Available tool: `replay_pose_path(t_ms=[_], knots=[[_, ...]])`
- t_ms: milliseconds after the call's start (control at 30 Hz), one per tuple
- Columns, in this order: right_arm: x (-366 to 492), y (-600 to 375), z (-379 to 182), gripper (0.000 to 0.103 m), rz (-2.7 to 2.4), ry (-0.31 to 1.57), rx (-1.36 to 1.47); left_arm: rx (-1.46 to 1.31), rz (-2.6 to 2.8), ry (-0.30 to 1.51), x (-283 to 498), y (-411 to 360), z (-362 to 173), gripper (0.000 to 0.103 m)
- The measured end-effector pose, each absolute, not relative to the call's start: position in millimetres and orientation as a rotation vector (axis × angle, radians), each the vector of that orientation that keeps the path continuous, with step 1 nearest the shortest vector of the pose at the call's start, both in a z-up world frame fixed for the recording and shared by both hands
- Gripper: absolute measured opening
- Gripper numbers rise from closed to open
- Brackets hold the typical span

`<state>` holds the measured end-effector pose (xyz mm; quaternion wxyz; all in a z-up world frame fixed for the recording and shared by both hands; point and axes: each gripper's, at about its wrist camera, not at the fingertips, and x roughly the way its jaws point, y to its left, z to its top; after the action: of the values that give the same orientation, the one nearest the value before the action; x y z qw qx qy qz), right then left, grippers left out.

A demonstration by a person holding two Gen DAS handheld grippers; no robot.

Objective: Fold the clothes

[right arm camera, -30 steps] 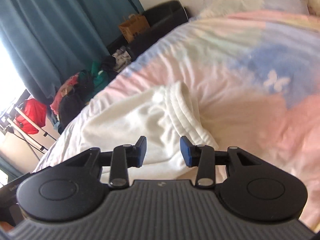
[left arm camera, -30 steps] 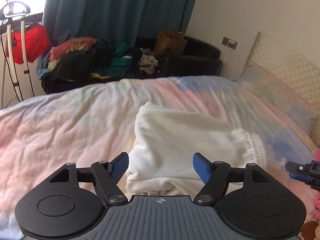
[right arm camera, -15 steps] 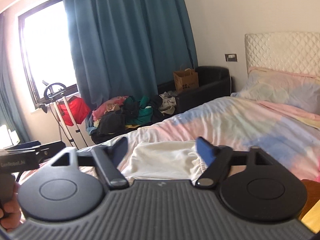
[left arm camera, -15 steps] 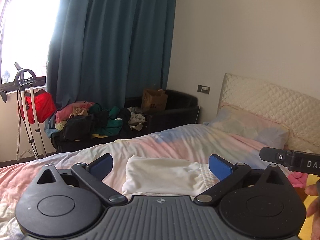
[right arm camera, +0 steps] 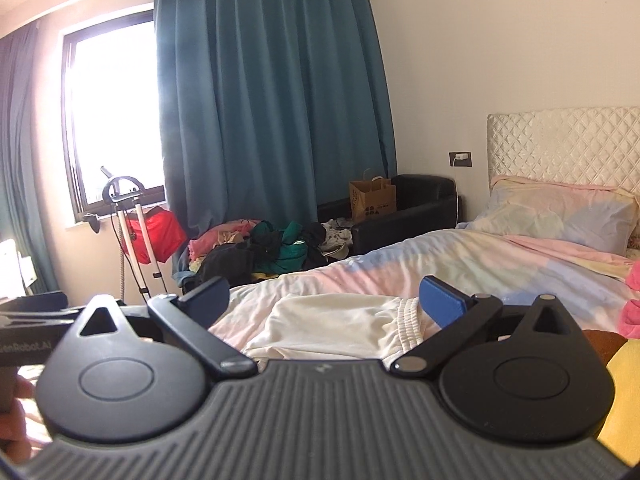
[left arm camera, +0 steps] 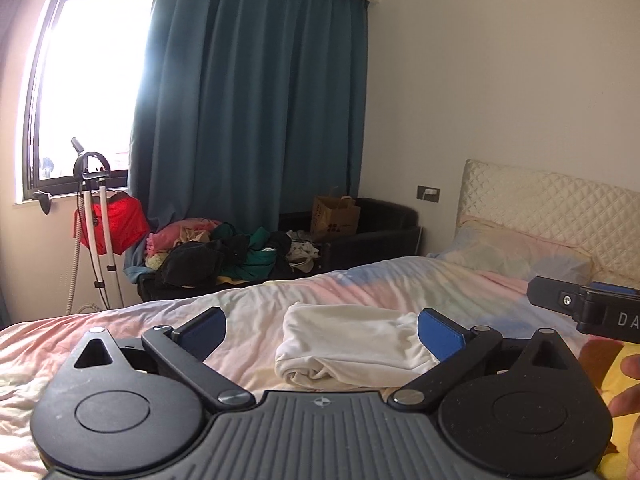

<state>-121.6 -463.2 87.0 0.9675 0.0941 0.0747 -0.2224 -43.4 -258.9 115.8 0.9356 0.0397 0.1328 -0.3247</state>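
The folded white garment (left arm camera: 356, 344) lies compact on the pastel quilt (left arm camera: 400, 288), elastic waistband (right arm camera: 408, 320) at its right end. My left gripper (left arm camera: 322, 326) and right gripper (right arm camera: 326, 300) hover before it, both spread, holding nothing. Beyond the bed: a clothes heap (right arm camera: 256, 248) under teal curtains (right arm camera: 268, 100).

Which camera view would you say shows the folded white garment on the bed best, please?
The left wrist view: the folded white garment shows nearly whole, including its layered near edge. In the right wrist view the right gripper body hides the garment's near edge, though its elastic band shows.
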Motion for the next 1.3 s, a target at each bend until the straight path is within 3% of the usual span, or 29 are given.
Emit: replay_pose_path(t_ms=[600,1300], knots=[[-101.7,-440.5,-16.5,0.103,-0.464,0.172,0.208,0.054,-0.559,0.265,-35.2,-236.7,34.0,0.103],[-88.1,-431.6,-40.2,0.103,-0.506,0.203,0.138,0.088,-0.549,0.287,-25.8,-240.2,-1.0,0.103]])
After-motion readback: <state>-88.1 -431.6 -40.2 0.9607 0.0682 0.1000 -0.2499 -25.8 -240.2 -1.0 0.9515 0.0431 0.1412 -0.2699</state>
